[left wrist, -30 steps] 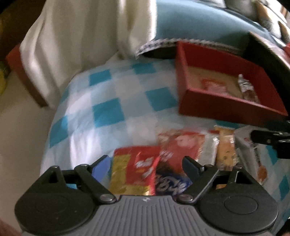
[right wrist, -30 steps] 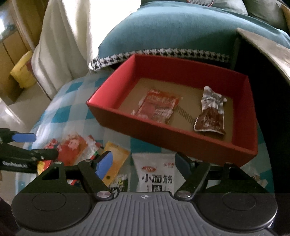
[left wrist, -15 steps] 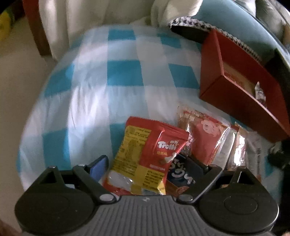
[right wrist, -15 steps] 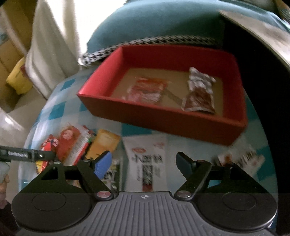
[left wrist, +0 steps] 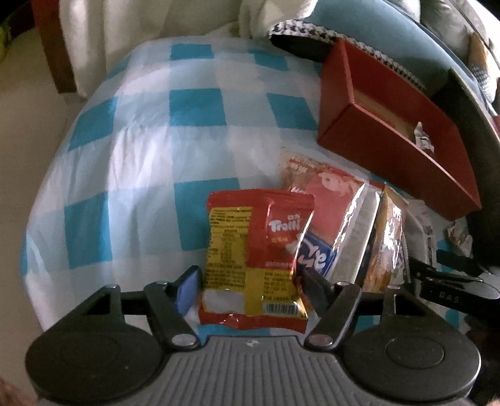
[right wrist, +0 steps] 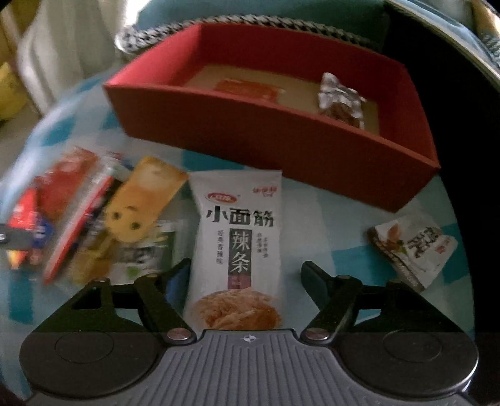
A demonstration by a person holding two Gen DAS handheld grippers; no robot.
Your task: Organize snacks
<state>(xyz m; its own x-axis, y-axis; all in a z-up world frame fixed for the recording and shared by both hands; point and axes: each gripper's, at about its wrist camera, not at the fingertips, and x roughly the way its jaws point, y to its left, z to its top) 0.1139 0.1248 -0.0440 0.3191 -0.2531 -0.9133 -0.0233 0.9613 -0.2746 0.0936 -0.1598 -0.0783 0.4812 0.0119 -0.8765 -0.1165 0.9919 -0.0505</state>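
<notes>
A red and yellow Trolli packet sits between the fingers of my left gripper. Its jaws are closing, and both pads touch the packet's side edges. My right gripper hangs low over a white packet with black Chinese characters. Its jaws are opening, and the right finger stands clear of that packet. The red box lies behind, with a red packet and a brown-silver packet inside. From the left wrist view the red box is at the upper right.
More snacks lie on the blue-and-white checked cloth: a red packet, a blue one, a golden one, a yellow one and a small white one. A teal cushion and a dark object border the box.
My left gripper has dropped over the Trolli packet and its jaws have narrowed onto it. My right gripper has sunk toward the white packet with its jaws spreading wider.
</notes>
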